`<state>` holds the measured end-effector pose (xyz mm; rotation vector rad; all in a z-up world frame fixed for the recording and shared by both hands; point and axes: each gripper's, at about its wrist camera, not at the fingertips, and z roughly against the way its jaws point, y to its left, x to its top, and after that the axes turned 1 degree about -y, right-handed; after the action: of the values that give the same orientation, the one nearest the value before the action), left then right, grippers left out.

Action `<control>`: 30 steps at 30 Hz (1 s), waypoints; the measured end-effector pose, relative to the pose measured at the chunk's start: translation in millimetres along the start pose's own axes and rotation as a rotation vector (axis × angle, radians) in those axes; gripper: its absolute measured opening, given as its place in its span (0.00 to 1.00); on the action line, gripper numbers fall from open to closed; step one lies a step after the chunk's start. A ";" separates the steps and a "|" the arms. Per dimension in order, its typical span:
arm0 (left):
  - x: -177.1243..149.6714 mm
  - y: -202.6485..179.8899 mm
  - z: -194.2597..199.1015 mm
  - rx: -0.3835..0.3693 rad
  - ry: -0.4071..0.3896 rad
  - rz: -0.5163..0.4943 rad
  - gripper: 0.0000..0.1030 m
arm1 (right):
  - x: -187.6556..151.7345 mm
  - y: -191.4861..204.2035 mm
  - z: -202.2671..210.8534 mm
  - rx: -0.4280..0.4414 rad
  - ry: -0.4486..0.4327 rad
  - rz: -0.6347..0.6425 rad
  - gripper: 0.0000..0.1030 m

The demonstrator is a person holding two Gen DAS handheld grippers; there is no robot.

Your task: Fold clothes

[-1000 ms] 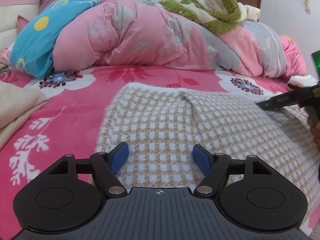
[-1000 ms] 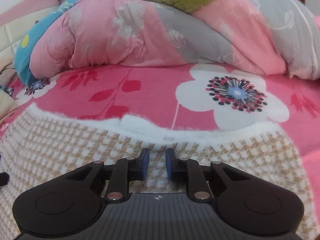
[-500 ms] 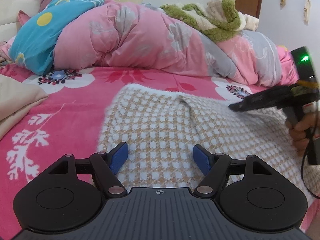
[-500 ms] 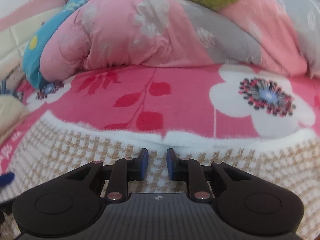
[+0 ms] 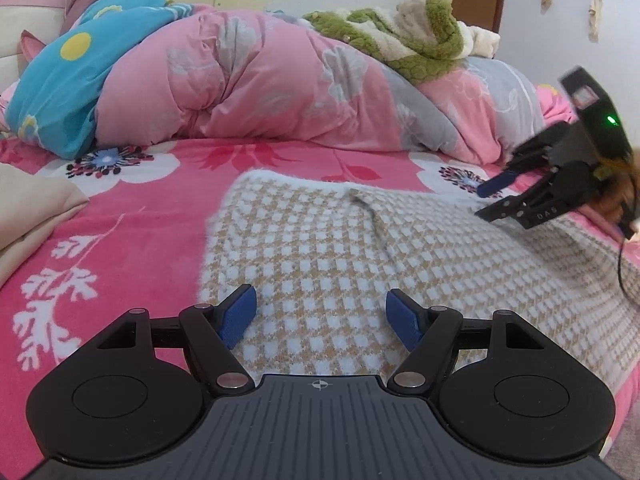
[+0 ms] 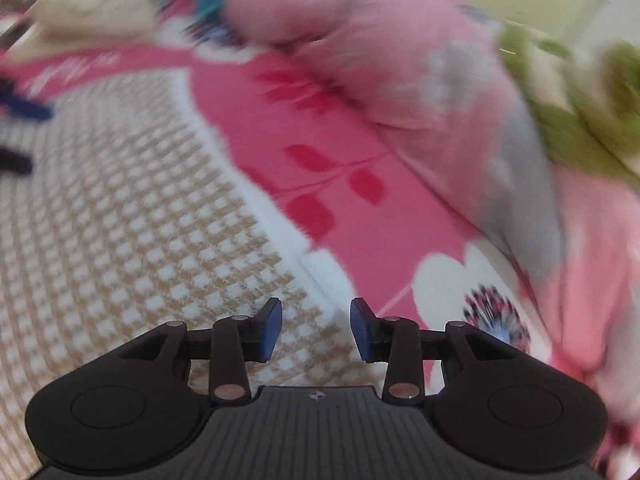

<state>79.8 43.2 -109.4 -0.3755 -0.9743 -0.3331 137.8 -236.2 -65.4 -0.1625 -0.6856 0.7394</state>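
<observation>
A tan-and-white checked knit garment (image 5: pixel 360 248) lies flat on the pink flowered bedsheet (image 5: pixel 120 220). My left gripper (image 5: pixel 322 308) hovers open over its near part, with nothing between the blue pads. My right gripper (image 6: pixel 316 320) is tilted over the garment's (image 6: pixel 132 216) fuzzy white far edge. Its jaws are opening and nothing is between them. In the left wrist view the right gripper (image 5: pixel 490 200) hangs just above the cloth's far right side, held by a hand. The right wrist view is blurred.
A bulky pink and grey quilt (image 5: pixel 260 92) runs across the back of the bed. A green fleece blanket (image 5: pixel 400 40) lies on it and a blue cover (image 5: pixel 68 76) is at its left. Beige cloth (image 5: pixel 28 216) lies at the left edge.
My right gripper has rolled to one side, lifted off the garment's far edge and spread its jaws. The left gripper and the garment have stayed put.
</observation>
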 end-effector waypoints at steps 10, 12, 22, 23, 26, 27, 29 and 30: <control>-1.1 6.8 -2.3 -0.033 -0.014 0.015 0.70 | 39.1 -24.6 -32.3 0.279 0.223 0.145 0.35; -1.4 8.1 -2.4 -0.039 -0.018 0.018 0.70 | 40.8 -18.3 -29.5 0.274 0.233 0.179 0.28; -3.1 9.0 0.5 -0.050 -0.039 0.033 0.70 | 14.6 75.2 -10.5 -0.256 0.094 0.348 0.04; -3.1 8.6 1.1 -0.049 -0.041 0.033 0.70 | 11.2 83.9 -9.9 -0.317 0.073 0.365 0.03; -3.0 7.8 2.7 -0.046 -0.043 0.033 0.70 | 10.2 88.2 -8.1 -0.433 0.017 0.355 0.03; -3.2 7.4 2.8 -0.045 -0.044 0.033 0.70 | 10.2 87.8 -10.1 -0.448 0.009 0.355 0.03; -3.5 6.5 2.2 -0.043 -0.044 0.030 0.70 | 10.0 87.2 -14.4 -0.478 -0.007 0.355 0.03; -3.7 6.2 1.9 -0.042 -0.044 0.027 0.70 | 6.6 89.1 -22.7 -0.494 -0.002 0.383 0.03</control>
<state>79.2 50.0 -112.5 -0.4354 -1.0056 -0.3221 105.1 -163.9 -112.3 -0.7614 -0.8415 0.9224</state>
